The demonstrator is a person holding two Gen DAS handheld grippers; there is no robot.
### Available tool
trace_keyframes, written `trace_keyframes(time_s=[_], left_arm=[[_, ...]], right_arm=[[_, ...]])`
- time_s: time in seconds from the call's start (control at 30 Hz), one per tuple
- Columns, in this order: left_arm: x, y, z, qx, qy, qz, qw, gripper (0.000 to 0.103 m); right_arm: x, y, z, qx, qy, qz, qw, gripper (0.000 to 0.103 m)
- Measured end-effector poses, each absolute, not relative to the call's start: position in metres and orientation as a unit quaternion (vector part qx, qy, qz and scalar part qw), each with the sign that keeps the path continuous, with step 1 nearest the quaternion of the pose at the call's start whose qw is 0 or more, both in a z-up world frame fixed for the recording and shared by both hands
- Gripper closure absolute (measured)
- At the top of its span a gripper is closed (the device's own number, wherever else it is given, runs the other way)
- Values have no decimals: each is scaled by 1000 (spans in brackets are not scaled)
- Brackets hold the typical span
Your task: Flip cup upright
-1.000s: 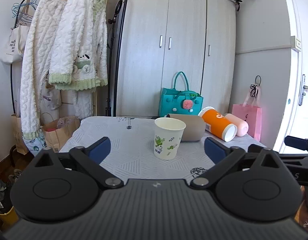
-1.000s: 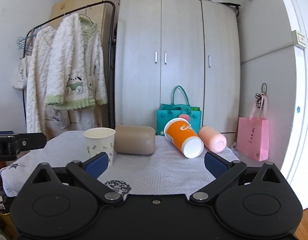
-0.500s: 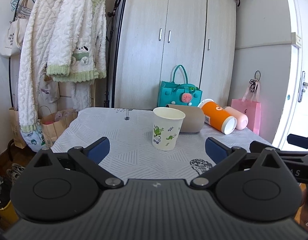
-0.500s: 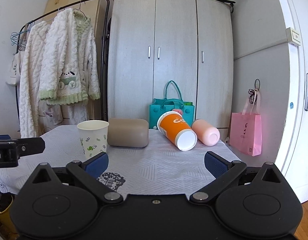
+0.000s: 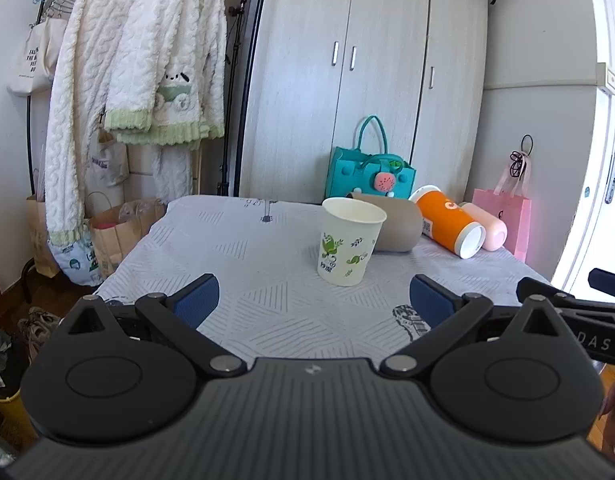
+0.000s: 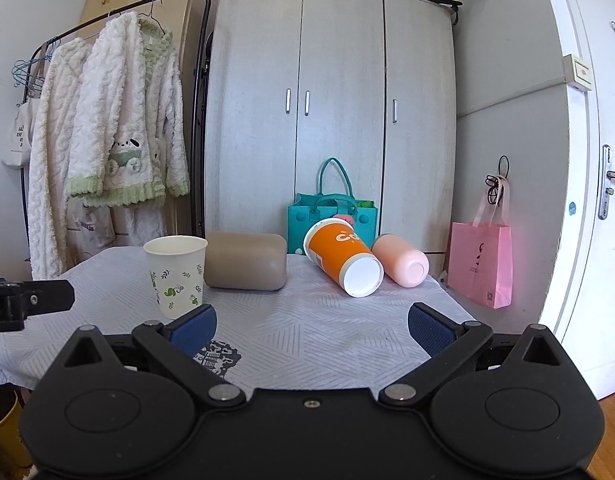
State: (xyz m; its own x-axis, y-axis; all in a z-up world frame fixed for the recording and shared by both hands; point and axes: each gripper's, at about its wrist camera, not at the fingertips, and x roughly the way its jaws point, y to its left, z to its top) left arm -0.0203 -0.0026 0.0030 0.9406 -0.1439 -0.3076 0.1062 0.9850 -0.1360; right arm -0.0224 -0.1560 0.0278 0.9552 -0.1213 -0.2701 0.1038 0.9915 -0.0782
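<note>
We hold both tongs level and wide, gripping nothing: left gripper (image 5: 313, 300), right gripper (image 6: 311, 326). Ahead of ours, the leaf-printed paper cup (image 5: 349, 242) stands upright; the orange cup (image 6: 341, 258) lies sideways (lettering partly readable, "C").

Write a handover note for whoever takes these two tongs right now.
Left tongs: open, empty, short of the paper cup.
Right tongs: open, empty, facing the cups lying down.
On the table: paper cup upright; brown cup, orange cup and pink cup on their sides at the back.
Done: one cup stands.
Left: three cups to stand up; nothing is gripped yet.
</note>
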Motion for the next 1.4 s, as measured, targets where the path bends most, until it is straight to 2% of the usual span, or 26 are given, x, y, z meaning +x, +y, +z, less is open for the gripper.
trace_keyframes(time_s=[1.4], left_arm=[[-20,-5,1,-15,175,-4,984,0]], right_arm=[[-20,-156,27,-35,147,-72,986,0]])
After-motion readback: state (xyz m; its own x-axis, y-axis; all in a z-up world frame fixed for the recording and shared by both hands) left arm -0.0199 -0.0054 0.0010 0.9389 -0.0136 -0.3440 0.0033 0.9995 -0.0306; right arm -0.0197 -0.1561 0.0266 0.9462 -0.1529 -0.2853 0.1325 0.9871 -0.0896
